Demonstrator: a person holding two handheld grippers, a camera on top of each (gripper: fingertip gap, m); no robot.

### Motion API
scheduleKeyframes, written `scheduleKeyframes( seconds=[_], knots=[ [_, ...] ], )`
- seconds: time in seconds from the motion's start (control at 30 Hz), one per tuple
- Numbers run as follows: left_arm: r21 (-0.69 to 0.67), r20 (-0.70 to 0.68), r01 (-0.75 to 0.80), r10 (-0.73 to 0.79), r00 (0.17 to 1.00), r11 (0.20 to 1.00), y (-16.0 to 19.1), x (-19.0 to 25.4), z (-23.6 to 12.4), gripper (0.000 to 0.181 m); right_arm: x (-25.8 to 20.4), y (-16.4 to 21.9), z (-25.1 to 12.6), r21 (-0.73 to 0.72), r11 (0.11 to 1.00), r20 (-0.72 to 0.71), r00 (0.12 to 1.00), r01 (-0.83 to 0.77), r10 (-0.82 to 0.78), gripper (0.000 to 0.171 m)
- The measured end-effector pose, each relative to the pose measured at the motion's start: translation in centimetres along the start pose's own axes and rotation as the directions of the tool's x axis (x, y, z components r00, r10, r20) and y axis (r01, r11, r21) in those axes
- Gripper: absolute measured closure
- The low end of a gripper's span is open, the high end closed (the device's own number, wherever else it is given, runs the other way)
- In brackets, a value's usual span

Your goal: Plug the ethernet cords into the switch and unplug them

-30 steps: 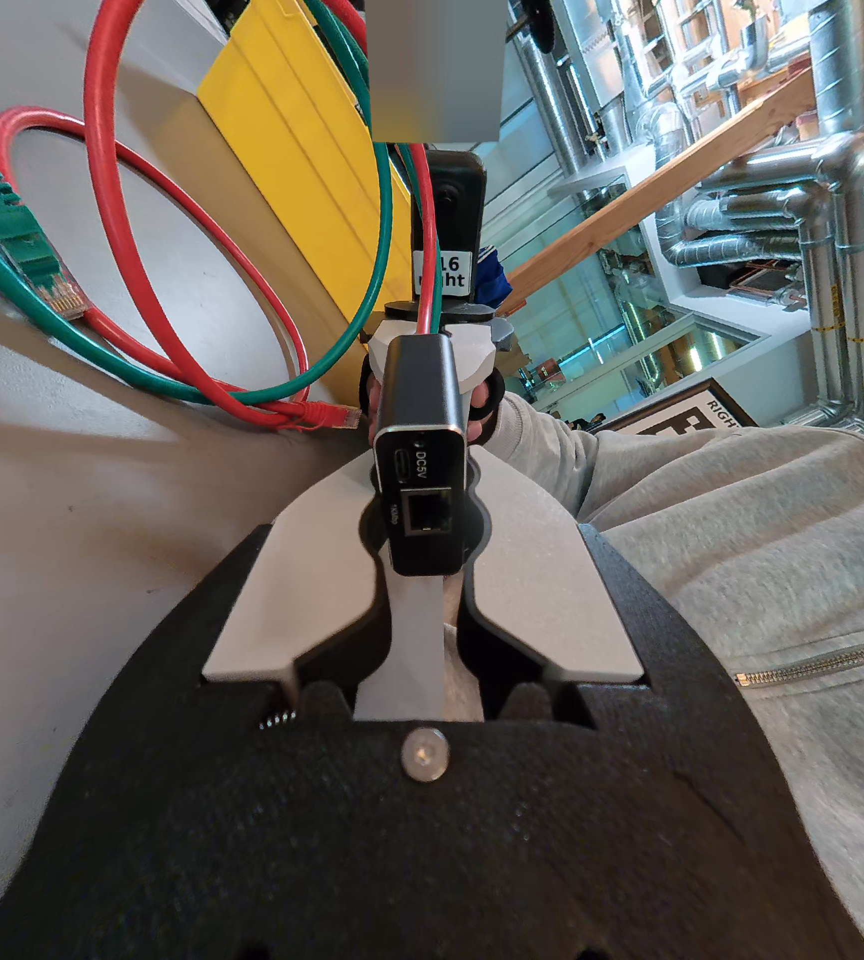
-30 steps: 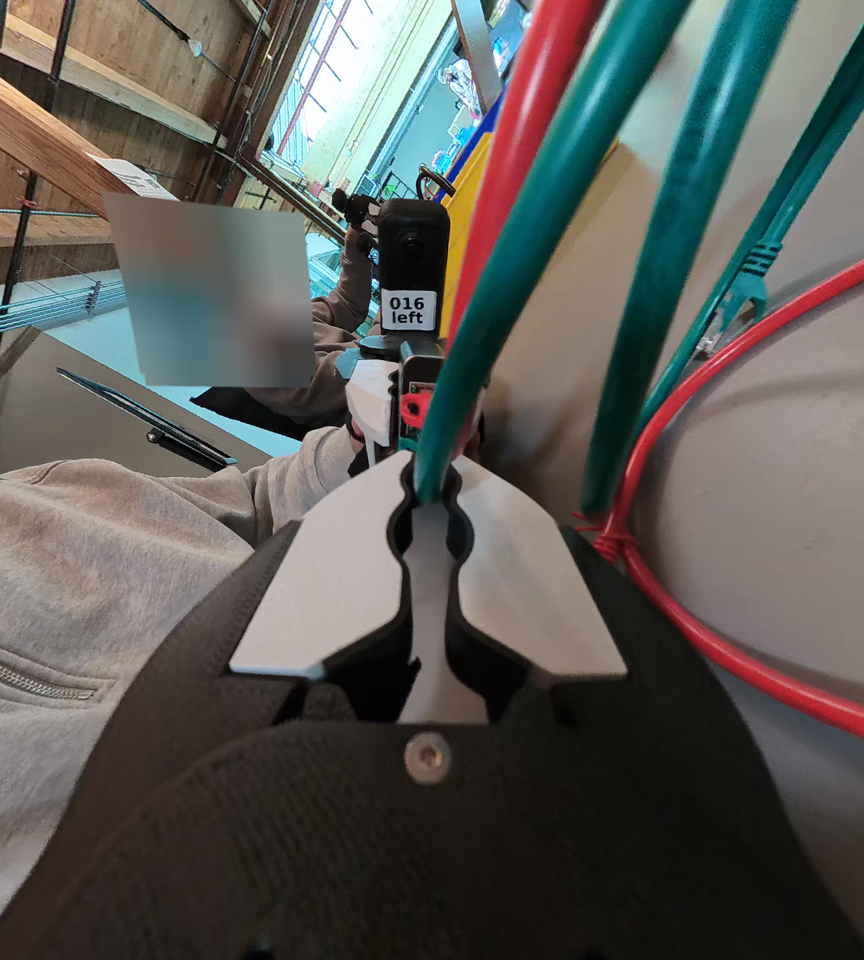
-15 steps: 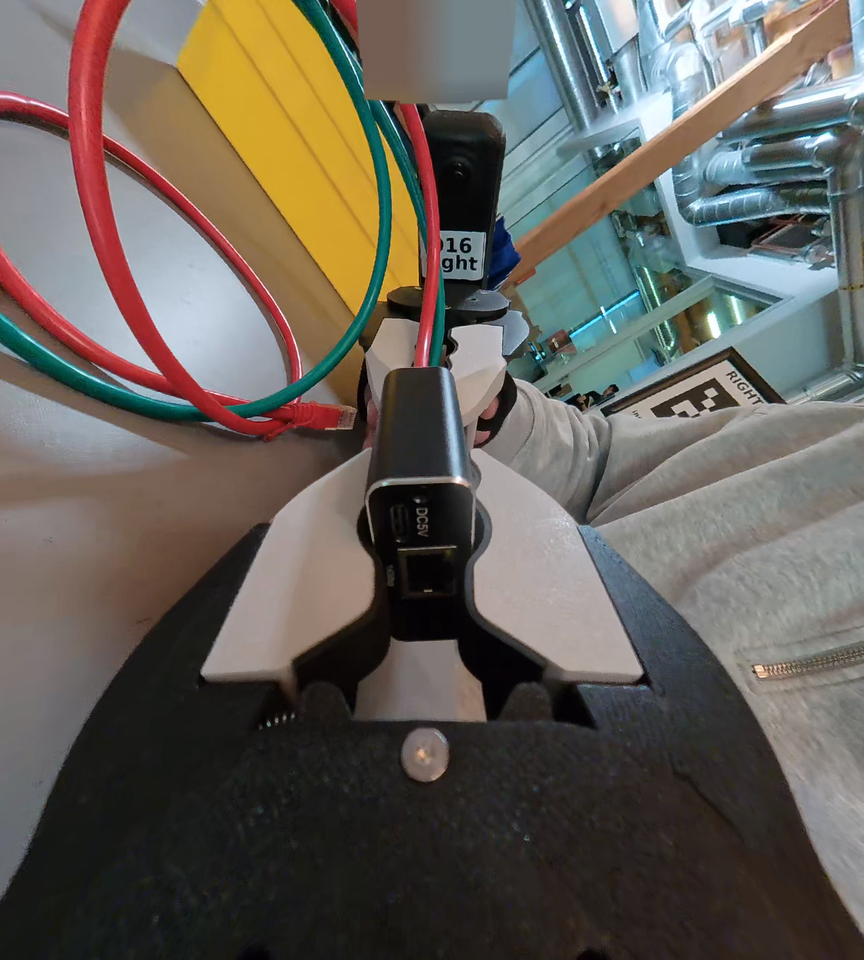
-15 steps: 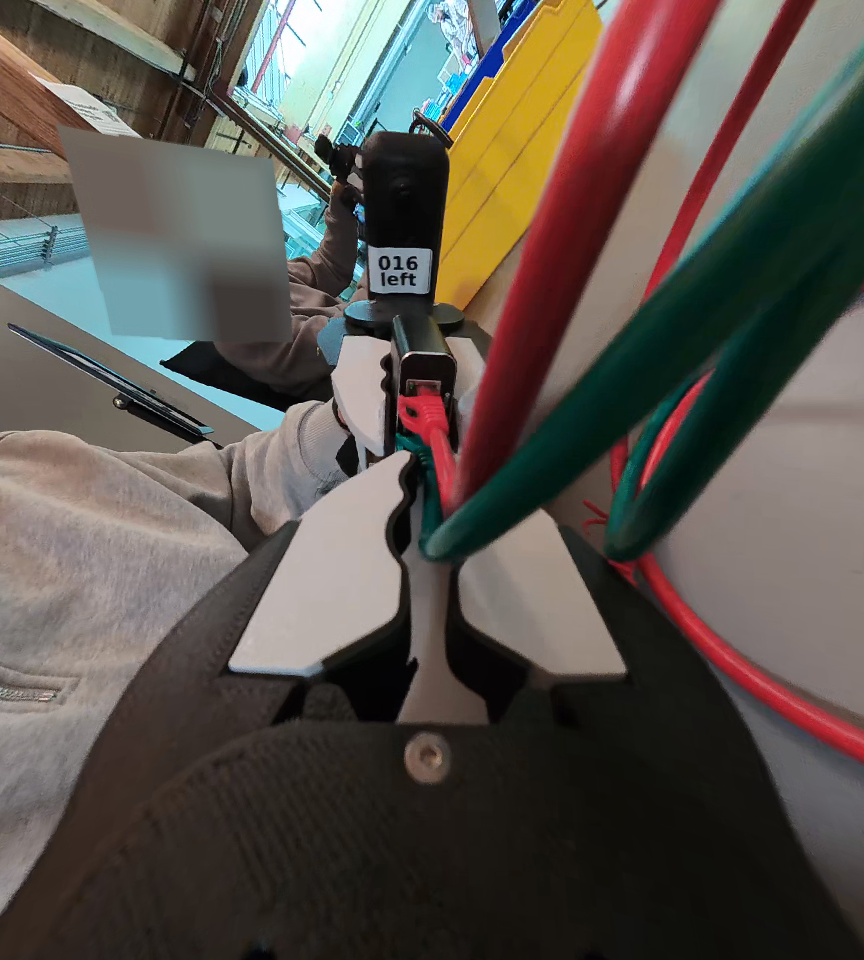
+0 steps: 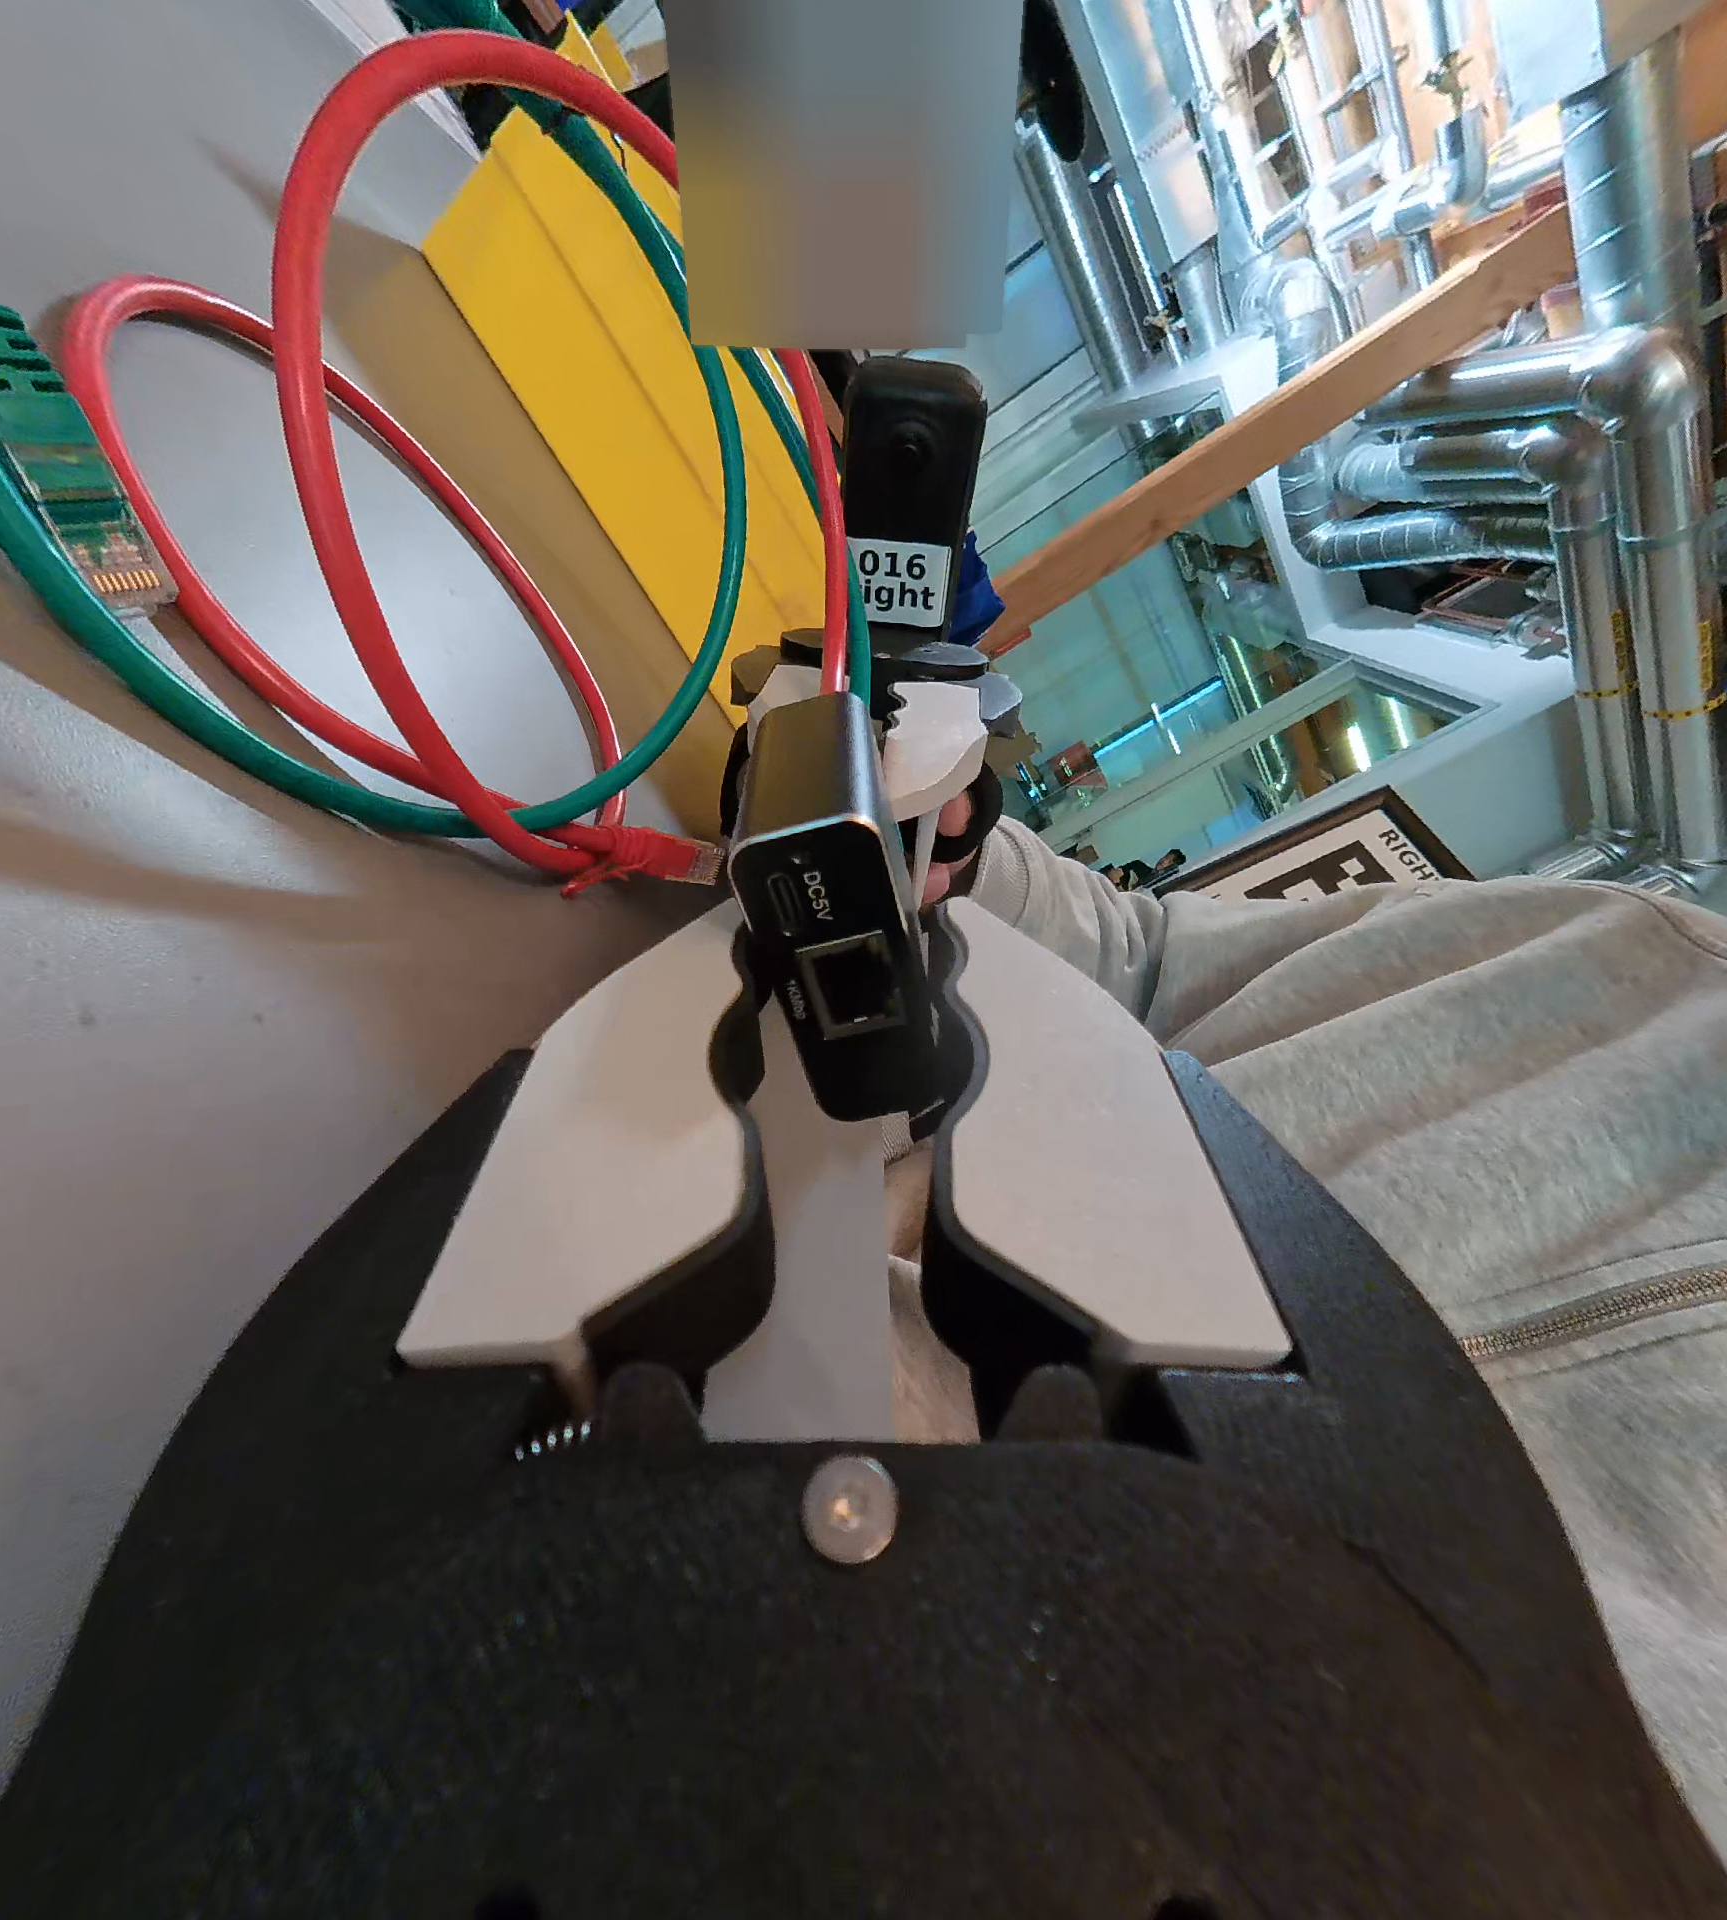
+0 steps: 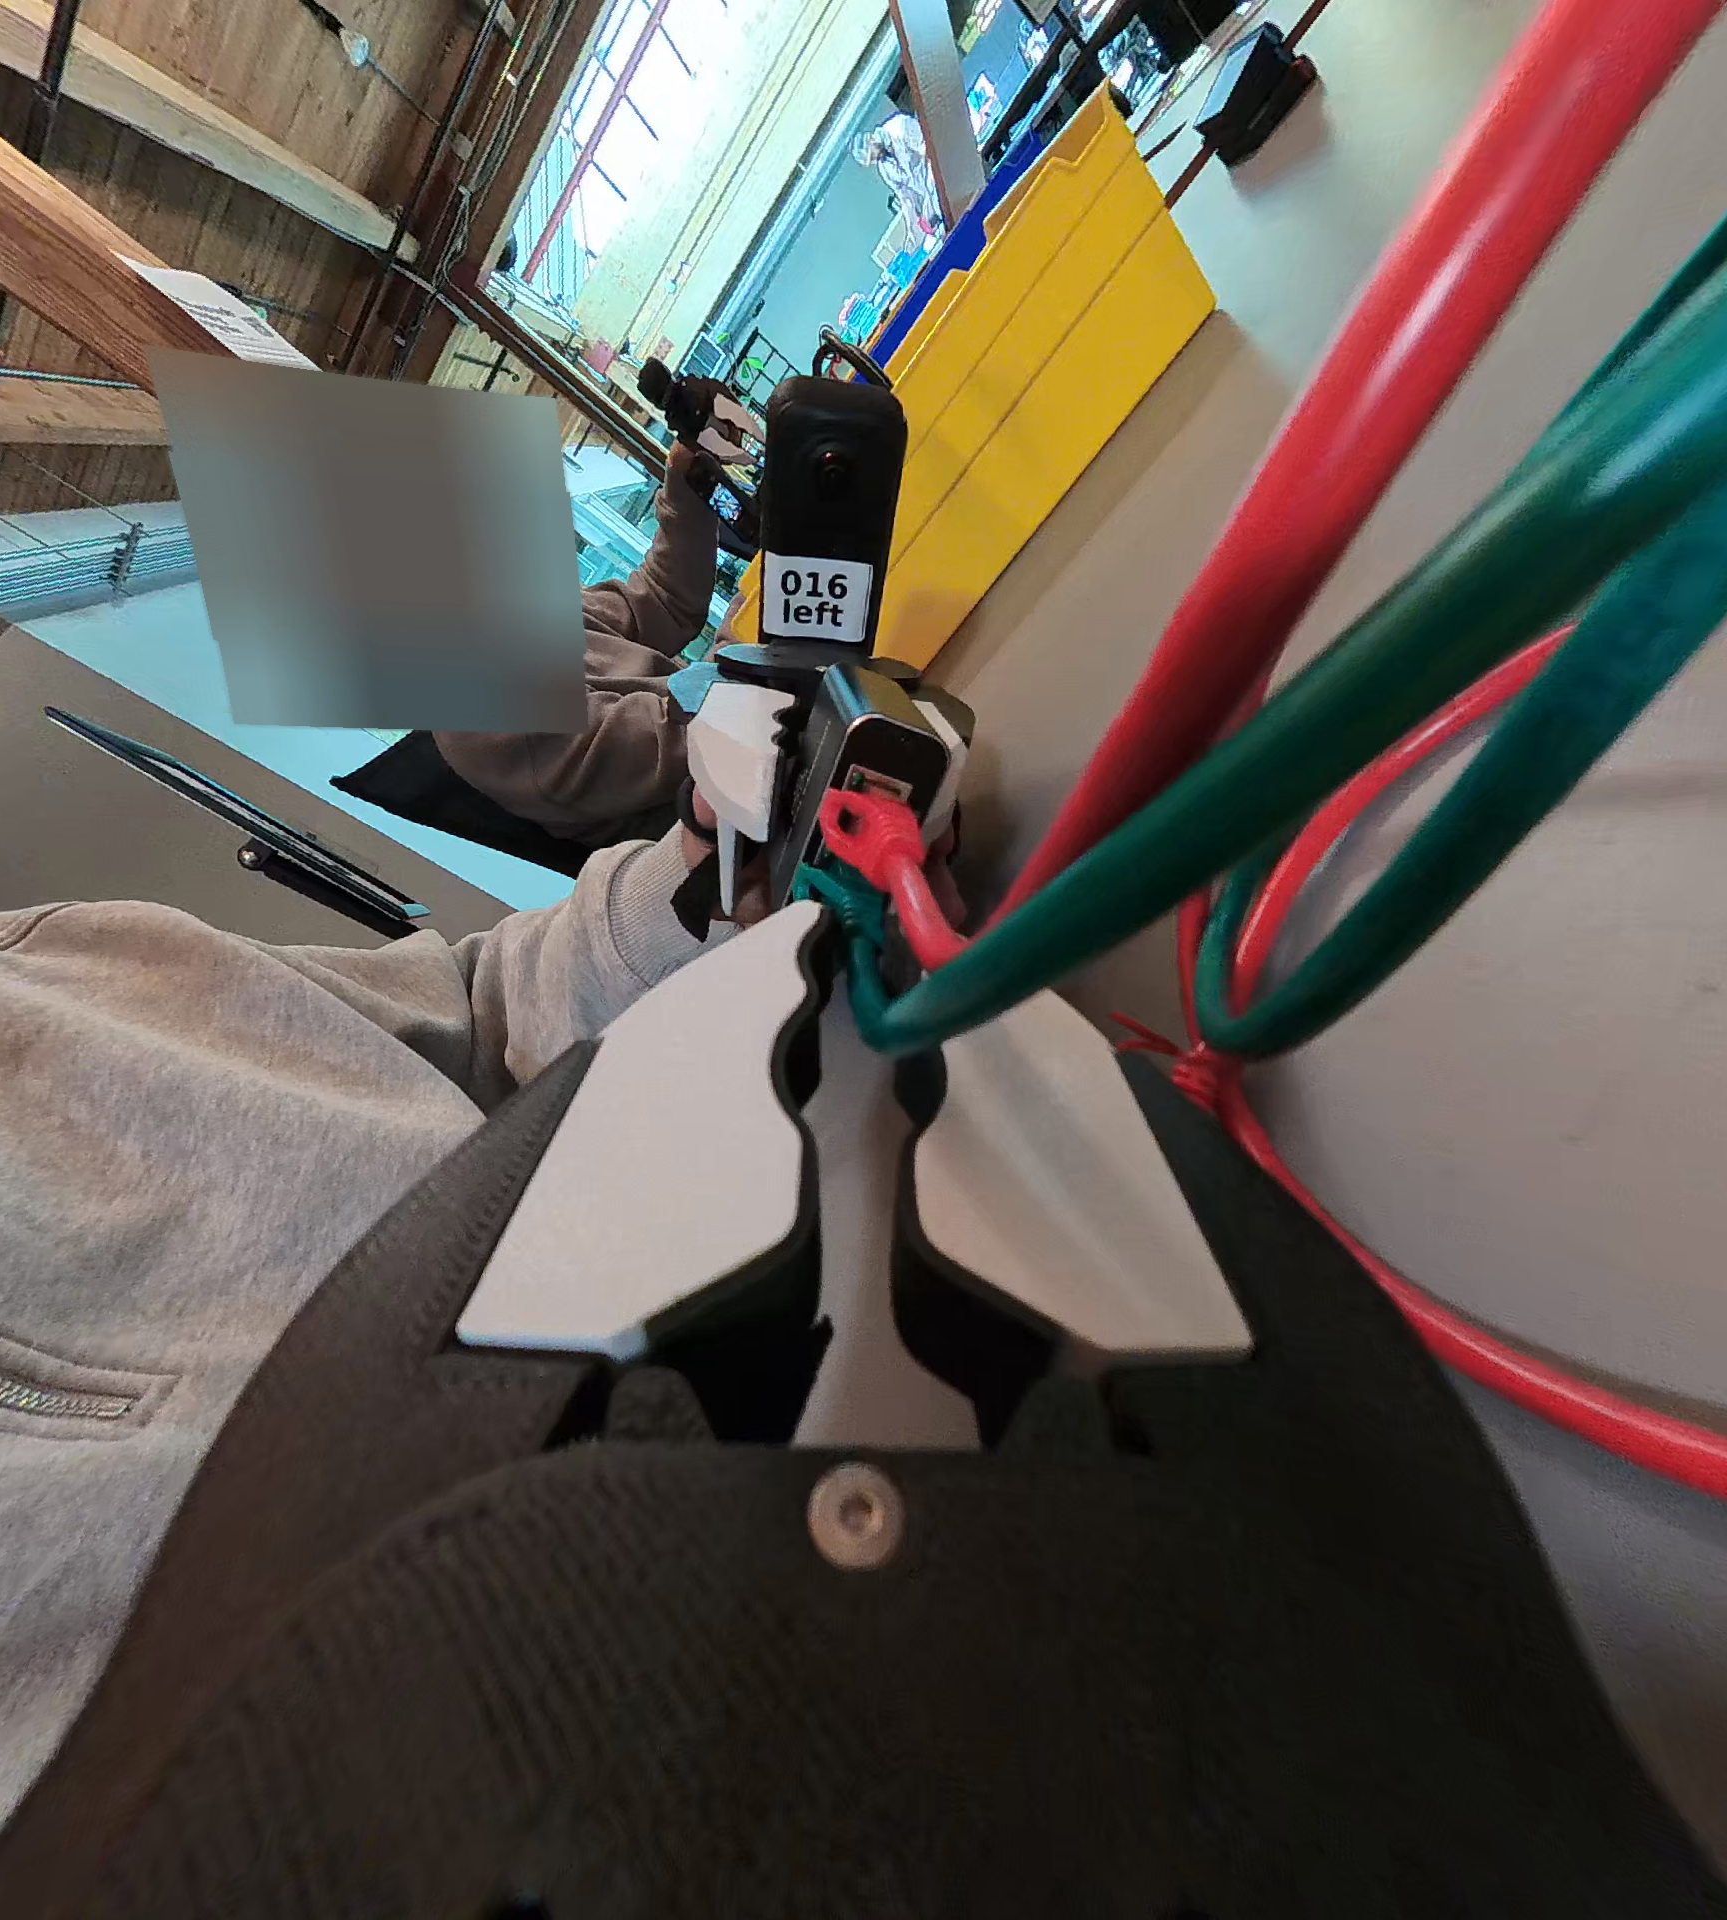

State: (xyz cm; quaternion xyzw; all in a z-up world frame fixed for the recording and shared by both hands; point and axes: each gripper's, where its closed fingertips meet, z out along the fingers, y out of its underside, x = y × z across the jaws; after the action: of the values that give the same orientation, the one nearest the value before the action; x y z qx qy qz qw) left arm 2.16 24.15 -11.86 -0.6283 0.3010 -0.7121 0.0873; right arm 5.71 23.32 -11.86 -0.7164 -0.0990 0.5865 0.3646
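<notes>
Above the grey counter (image 5: 163, 1039), near the yellow bin (image 5: 610, 416), our left gripper (image 5: 843, 1023) clenches the black switch (image 5: 828, 904). Our right gripper (image 6: 864, 997) pinches the green cord (image 6: 1202, 831) behind its plug, beside the seated red cord (image 6: 900, 862). We should hold the switch steady and move straight along the port.

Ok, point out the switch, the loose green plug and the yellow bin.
switch (image 5: 831, 940), left wrist view, on its port end face.
loose green plug (image 5: 80, 499), left wrist view, on its clear body.
yellow bin (image 6: 1035, 343), right wrist view, on its side wall.

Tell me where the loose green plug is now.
In the left wrist view, the green plug lies at the far left on the table, beside the red cable loop.
</notes>
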Motion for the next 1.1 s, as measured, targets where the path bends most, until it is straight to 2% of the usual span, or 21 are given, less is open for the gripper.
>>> scheduleKeyframes(
  seconds=[0.57, 0.6, 0.73, 0.83, 0.9, 1.03, 1.1],
  knots=[
    [0.011, -0.025, 0.035, -0.035, 0.999, 0.999, -0.1, 0.1, -0.1, 0.154, -0.2, -0.2, 0.0, 0.011, 1.0, 0.017, 1.0, 0.002, -0.003, 0.162],
    [0.015, -0.026, 0.031, -0.031, 0.999, 0.999, -0.2, 0.1, -0.1, 0.152, -0.3, -0.2, 0.0, 0.009, 1.0, 0.026, 1.0, 0.0, 0.0, 0.162],
    [0.075, -0.003, 0.04, -0.039, 0.999, 0.996, -0.9, -0.4, -0.5, 0.126, -0.5, 0.2, 0.1, -0.018, 1.0, 0.036, 0.999, 0.011, -0.01, 0.161],
    [0.092, -0.001, 0.048, -0.048, 0.999, 0.995, -1.2, -0.5, -0.7, 0.124, -0.7, 0.8, 0.4, -0.057, 0.997, 0.033, 0.999, 0.045, -0.043, 0.161],
    [0.078, 0.006, 0.043, -0.044, 0.999, 0.996, -1.0, -0.5, -0.5, 0.128, -0.7, 1.0, 0.5, -0.076, 0.995, 0.028, 0.997, 0.071, -0.069, 0.161],
    [0.015, 0.012, 0.048, -0.048, 0.999, 0.999, -0.1, -0.5, -0.2, 0.157, -0.7, 0.2, 0.2, -0.03, 0.994, 0.002, 0.994, 0.109, -0.109, 0.163],
    [-0.034, -0.002, 0.046, -0.046, 0.999, 0.998, 0.5, -0.3, 0.0, 0.158, -0.3, -0.5, -0.1, 0.009, 0.994, -0.024, 0.993, 0.113, -0.112, 0.162]
  ],
)
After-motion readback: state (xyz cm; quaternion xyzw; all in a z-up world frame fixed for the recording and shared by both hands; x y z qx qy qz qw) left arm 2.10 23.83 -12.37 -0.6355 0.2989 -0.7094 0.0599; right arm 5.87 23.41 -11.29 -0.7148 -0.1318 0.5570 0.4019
